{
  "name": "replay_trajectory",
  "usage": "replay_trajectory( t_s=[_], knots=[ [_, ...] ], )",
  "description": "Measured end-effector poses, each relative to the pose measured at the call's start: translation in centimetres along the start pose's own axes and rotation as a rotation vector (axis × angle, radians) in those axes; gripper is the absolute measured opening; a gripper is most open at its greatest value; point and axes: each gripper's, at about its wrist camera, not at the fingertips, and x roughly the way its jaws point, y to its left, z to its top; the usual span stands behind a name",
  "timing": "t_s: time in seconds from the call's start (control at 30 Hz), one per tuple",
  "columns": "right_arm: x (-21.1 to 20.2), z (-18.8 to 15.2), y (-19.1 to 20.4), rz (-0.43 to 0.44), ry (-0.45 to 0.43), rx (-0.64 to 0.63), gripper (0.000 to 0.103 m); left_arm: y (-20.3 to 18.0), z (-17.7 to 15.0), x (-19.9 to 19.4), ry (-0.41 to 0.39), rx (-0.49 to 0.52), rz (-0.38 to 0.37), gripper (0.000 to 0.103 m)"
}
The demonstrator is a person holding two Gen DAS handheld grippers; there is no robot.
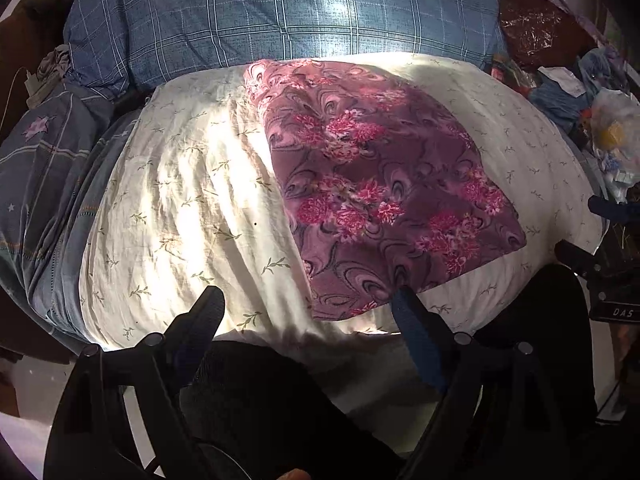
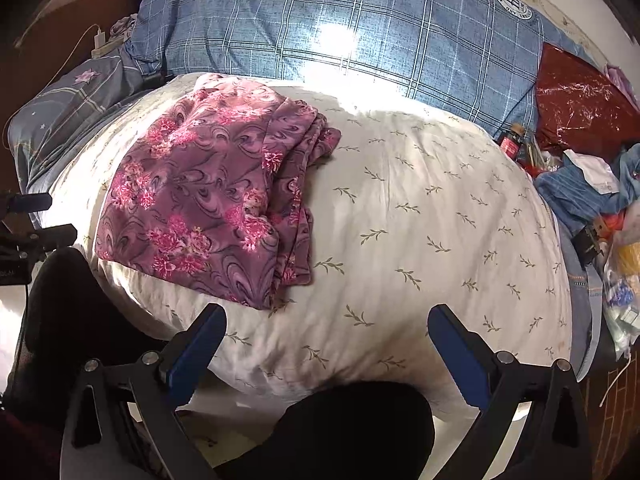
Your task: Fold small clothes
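A purple garment with pink flowers (image 1: 380, 184) lies folded into a flat rectangle on a white leaf-print pillow (image 1: 180, 200). In the right wrist view the garment (image 2: 208, 204) sits on the pillow's left part (image 2: 420, 220), its layered edges facing right. My left gripper (image 1: 308, 300) is open and empty, hovering at the garment's near edge. My right gripper (image 2: 326, 320) is open and empty above the pillow's near edge, right of the garment. Each gripper shows at the other view's edge: the right (image 1: 600, 240) and the left (image 2: 28, 220).
A blue plaid pillow (image 1: 280, 20) lies behind the white one. A red shiny bag (image 2: 576, 96), a small bottle (image 2: 510, 140), blue cloth and plastic bags (image 2: 624, 248) clutter the right side. A charger and cable (image 2: 98, 40) lie at the far left. Dark trousers (image 2: 352, 432) fill the foreground.
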Motion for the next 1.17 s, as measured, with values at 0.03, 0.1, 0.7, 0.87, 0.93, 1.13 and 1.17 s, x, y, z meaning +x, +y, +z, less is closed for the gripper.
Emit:
replay_trajectory(
  t_s=[0.03,0.1,0.7,0.87,0.93,1.13,1.17],
  knots=[
    [0.0,0.0,0.1,0.000,-0.001,-0.002,0.102,-0.1,0.1,-0.1,-0.004,0.002,-0.003,0.086],
    [0.0,0.0,0.2,0.002,-0.003,-0.002,0.102,-0.3,0.3,-0.1,-0.003,0.007,-0.014,0.086],
    [0.2,0.1,-0.8,0.018,0.013,0.048,0.102,-2.7,-0.4,-0.2,-0.013,0.078,-0.002,0.086],
    [0.3,0.2,-0.8,0.020,0.016,0.047,0.102,-3.1,-0.6,-0.3,-0.026,0.097,-0.006,0.086],
    [0.4,0.2,-0.8,0.020,0.018,0.046,0.102,-3.2,-0.5,-0.4,-0.034,0.102,-0.007,0.086],
    [0.7,0.2,-1.2,0.027,0.023,0.062,0.102,-3.6,-0.4,-0.2,-0.028,0.120,0.013,0.086],
    [0.7,0.2,-1.3,0.029,0.022,0.066,0.102,-3.6,-0.4,-0.1,-0.025,0.122,0.018,0.086]
  ],
)
